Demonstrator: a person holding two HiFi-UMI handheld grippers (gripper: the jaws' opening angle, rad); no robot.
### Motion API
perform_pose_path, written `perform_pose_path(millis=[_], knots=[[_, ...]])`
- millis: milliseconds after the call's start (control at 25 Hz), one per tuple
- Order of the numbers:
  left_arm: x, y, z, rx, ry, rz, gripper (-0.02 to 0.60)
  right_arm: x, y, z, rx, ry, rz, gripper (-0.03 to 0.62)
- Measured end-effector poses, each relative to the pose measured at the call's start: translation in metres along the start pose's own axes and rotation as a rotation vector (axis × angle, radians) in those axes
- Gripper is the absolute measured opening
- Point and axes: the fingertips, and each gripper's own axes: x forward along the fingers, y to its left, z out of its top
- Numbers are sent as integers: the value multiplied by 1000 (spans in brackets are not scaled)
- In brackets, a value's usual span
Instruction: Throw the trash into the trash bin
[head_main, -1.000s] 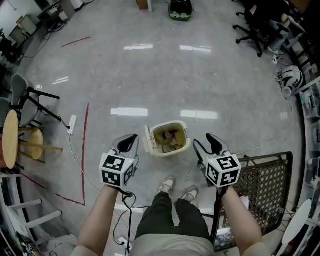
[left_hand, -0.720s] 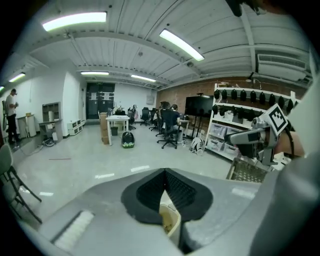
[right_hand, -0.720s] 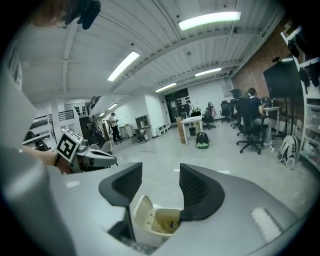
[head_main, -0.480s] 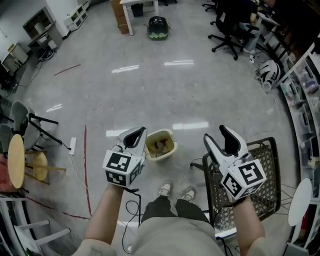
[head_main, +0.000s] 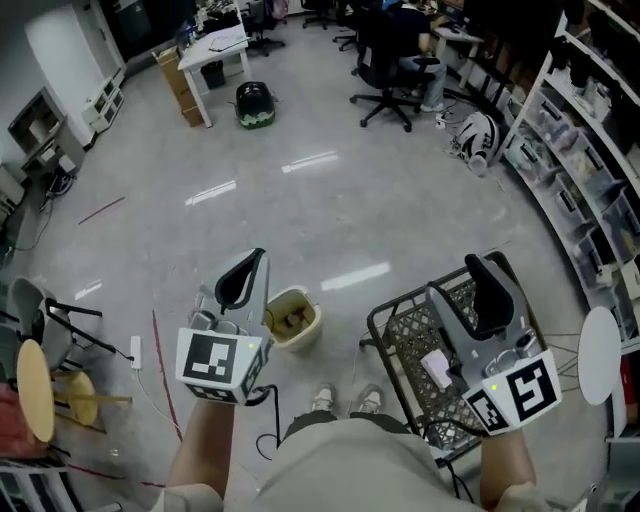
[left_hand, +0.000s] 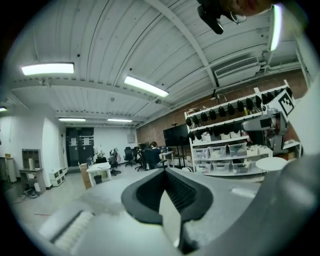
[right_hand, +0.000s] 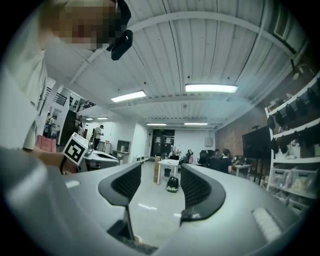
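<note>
A small cream trash bin stands open on the grey floor, with brownish trash inside it. My left gripper is raised just left of the bin and above it in the head view. Its black pads meet at the tips with nothing seen between them. My right gripper is raised over a black wire basket, well right of the bin. Its jaws have just been opening and stand open with only floor showing in the gap. Both point level into the room.
A black wire basket stands by my feet on the right, next to a round white table. Wooden stools and a chair are at the left. Office chairs, a white desk and shelves line the far side.
Both grippers have lifted up and away from the bin. The view has tilted up to take in the room. The right gripper now hangs over the wire basket with wider jaws.
</note>
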Motion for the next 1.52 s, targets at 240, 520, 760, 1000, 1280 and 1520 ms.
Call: perform_pose_path(millis=[240,520,760,1000,1280,1520], knots=[[1,-58,45,36,-85,-123,2,-62,-17,35,-93,-62,-128,255],[10,-102,56,57,-95,-211,2,-96,-38,30,-85,-52,-205,256],[20,-117,62,65,-95,-230,2,-104,-53,22,-70,-38,-220,256],[26,-121,62,67,-88,-263,2,-103,-66,21,-61,-29,-249,256],[55,-158,44,72,-64,-374,2,-112,-101,-19,-24,63,-289,275],[83,-208,11,94,5,-499,2,-126,-121,-90,34,204,-346,287]])
